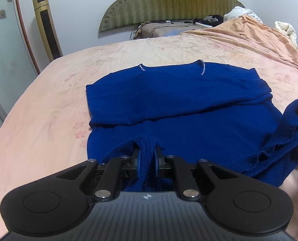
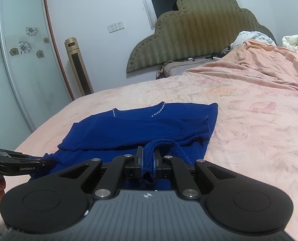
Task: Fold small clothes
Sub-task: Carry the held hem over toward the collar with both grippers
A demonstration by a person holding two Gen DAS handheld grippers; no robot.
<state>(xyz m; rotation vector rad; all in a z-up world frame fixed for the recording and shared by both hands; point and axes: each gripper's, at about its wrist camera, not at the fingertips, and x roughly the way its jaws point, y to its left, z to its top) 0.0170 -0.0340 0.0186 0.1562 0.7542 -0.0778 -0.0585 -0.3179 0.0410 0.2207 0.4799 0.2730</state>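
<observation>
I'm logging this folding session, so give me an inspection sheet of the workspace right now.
Surface: bed under a pink floral sheet, wrinkled.
Job's things: blue sweater lying flat, sleeves folded across the body, beaded neckline away from the cameras.
Clutter: crumpled bedding and small items by the headboard.
Grippers: left tongs shut on the ribbed hem; right tongs shut on the hem too.
Cables: dark cords near the pillow.
Surroundings: tower fan, wall sockets, sliding wardrobe door.

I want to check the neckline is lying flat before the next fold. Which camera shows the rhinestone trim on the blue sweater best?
The left wrist view: the blue sweater lies centered and near, with both ends of the rhinestone trim clear at the collar. The right wrist view shows the same trim farther off, smaller and at an angle.
</observation>
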